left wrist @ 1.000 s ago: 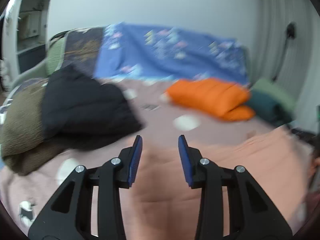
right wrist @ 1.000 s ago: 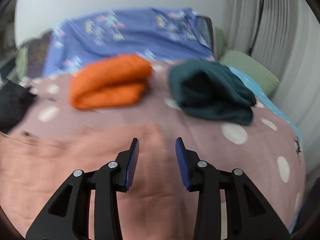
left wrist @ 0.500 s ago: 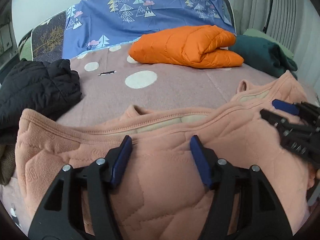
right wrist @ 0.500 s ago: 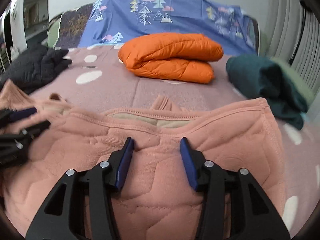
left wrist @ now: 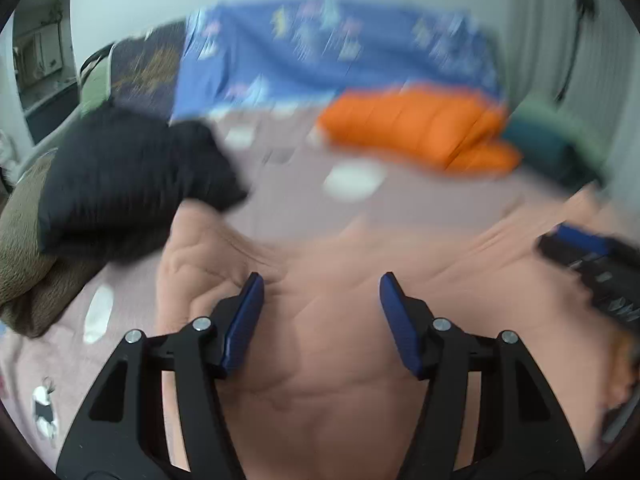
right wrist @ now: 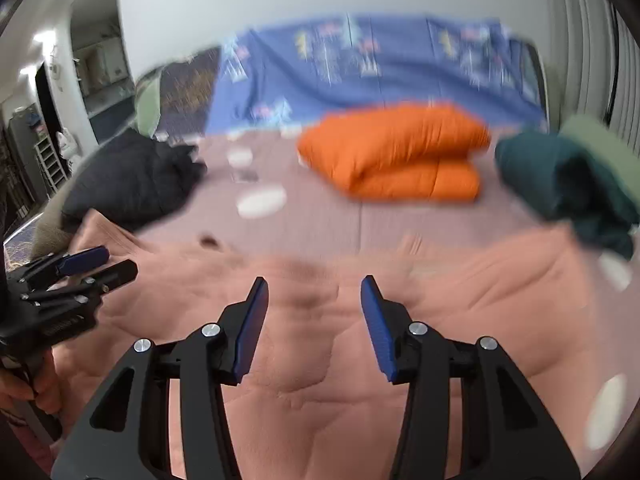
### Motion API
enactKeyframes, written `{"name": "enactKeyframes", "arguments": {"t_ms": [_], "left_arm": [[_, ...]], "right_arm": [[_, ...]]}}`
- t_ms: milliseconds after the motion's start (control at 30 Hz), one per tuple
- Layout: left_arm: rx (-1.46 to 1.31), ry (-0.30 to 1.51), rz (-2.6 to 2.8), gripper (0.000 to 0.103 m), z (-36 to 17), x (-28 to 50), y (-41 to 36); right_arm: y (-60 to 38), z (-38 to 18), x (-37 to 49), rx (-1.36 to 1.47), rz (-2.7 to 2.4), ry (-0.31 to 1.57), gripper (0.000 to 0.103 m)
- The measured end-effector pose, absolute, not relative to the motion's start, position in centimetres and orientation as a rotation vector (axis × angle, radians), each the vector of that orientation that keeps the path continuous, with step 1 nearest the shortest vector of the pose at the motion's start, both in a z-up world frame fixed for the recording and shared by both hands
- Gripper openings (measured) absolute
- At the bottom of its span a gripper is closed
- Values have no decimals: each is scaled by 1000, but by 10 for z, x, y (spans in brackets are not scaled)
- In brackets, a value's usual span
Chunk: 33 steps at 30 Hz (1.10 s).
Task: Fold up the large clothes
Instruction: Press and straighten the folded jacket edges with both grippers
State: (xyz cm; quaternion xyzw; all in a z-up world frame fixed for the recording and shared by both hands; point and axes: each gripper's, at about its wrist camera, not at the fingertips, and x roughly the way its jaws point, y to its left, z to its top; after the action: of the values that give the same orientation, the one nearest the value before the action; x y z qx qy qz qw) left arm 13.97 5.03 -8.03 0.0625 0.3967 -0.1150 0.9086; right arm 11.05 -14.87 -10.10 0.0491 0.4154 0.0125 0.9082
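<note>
A salmon-pink quilted garment (left wrist: 340,340) lies spread across the near part of the bed, also filling the lower right wrist view (right wrist: 320,360). My left gripper (left wrist: 320,284) hovers over its left half, open, its blue pads apart and nothing pinched between them. My right gripper (right wrist: 314,284) is open over the right half in the same way. Each wrist view catches the other tool from the side: the right gripper (left wrist: 580,248) and the left gripper (right wrist: 114,262). Both views are motion-blurred.
On the pink dotted bedspread (left wrist: 320,208) beyond the garment sit a folded orange jacket (right wrist: 396,152), a black jacket (left wrist: 128,176) on an olive garment (left wrist: 24,248), and a dark green garment (right wrist: 560,176). A blue tree-print sheet (left wrist: 320,48) covers the headboard. A hand (right wrist: 24,384) holds the left tool.
The left jaws opened wider than a second ago. Both grippers sank toward the bed, and the pink garment's collar edge, raised in front of the jaws half a second ago, now lies lower and flatter.
</note>
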Motion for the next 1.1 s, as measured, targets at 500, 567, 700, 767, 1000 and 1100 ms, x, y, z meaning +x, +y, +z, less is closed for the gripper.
{"name": "enactKeyframes", "arguments": {"t_ms": [500,567,700,767,1000,1100], "left_arm": [[12,696,-247,82,-48,86,122],[-9,721,-261,83,-54,79,137],[-58,807,-329,84,-84,71,152],[-95,818,-351,85,-99,74,156],[-155,825,-381,86,-92,80,167],[-125,836,-392,86,-91,90,165]], "right_arm": [[-133,-42,24,130,122,751,49],[-123,-43,6,126,148,742,49],[-102,-99,-5,33,122,882,51],[-90,-97,-8,-73,114,845,52],[-96,-62,-49,0,179,850,52],[-101,-101,-48,49,184,987,52]]}}
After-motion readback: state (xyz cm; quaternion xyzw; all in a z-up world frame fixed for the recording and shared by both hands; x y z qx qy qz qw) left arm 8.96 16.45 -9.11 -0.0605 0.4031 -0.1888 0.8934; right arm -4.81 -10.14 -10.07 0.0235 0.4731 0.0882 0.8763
